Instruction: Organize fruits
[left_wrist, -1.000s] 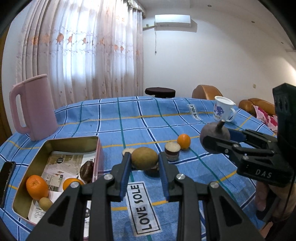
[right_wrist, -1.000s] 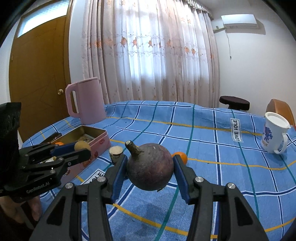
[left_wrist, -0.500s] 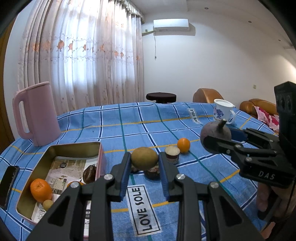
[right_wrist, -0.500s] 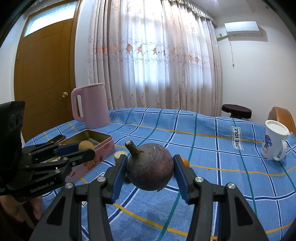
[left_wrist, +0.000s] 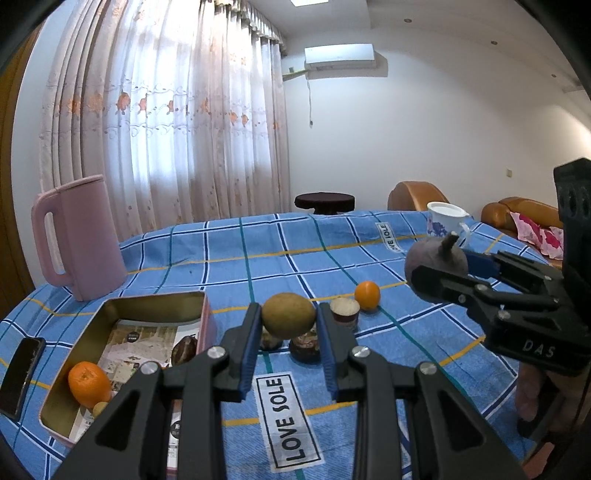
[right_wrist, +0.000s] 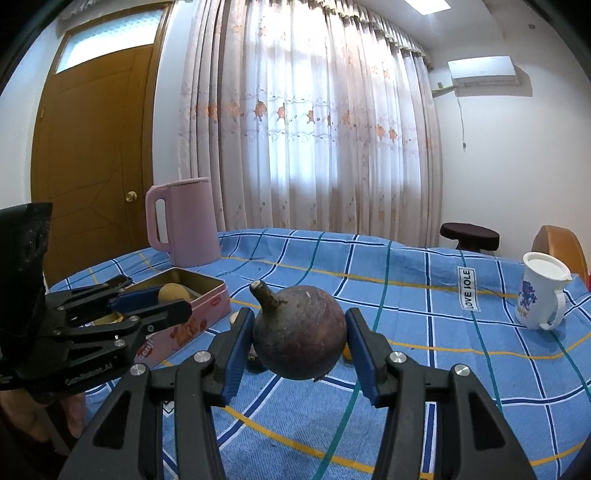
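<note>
At the surface's left edge, the open tin (left_wrist: 110, 310) holds one whole orange (left_wrist: 88, 382), plus smaller fruit, partly hidden; the left tongs (left_wrist: 289, 325) clamp one brownish-green kiwi (left_wrist: 289, 319) above the middle; one small orange (left_wrist: 367, 295) lies beyond; the right tongs (right_wrist: 299, 338) grip one dark stemmed mangosteen (right_wrist: 299, 332), also aloft.
</note>
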